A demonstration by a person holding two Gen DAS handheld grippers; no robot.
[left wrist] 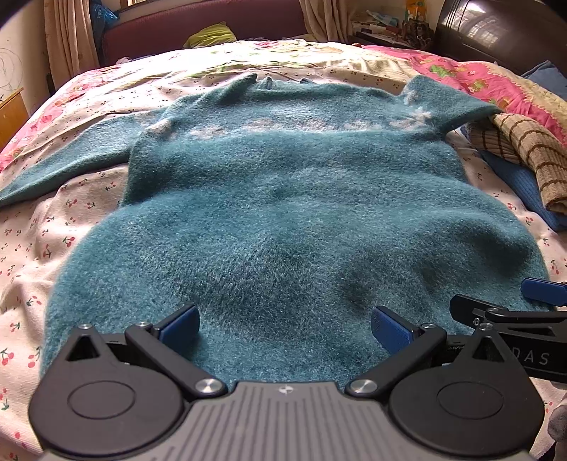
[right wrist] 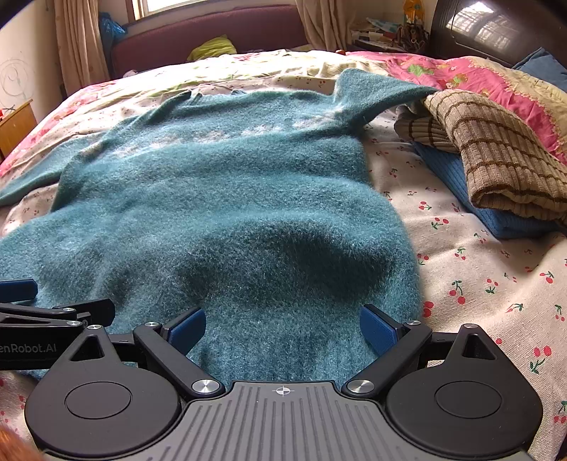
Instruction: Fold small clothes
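bed sheet with red cherries | brown striped knit top folded on the sheet, far right | blue knit under the striped top | pink flowery quilt behind the striped top | yellow-green cloth far behind the sheet, on a dark red bench

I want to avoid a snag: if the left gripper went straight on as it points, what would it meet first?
Most likely the teal sweater: the left gripper is open low over its near hem, pointing along the body toward the collar. Depth is unclear.
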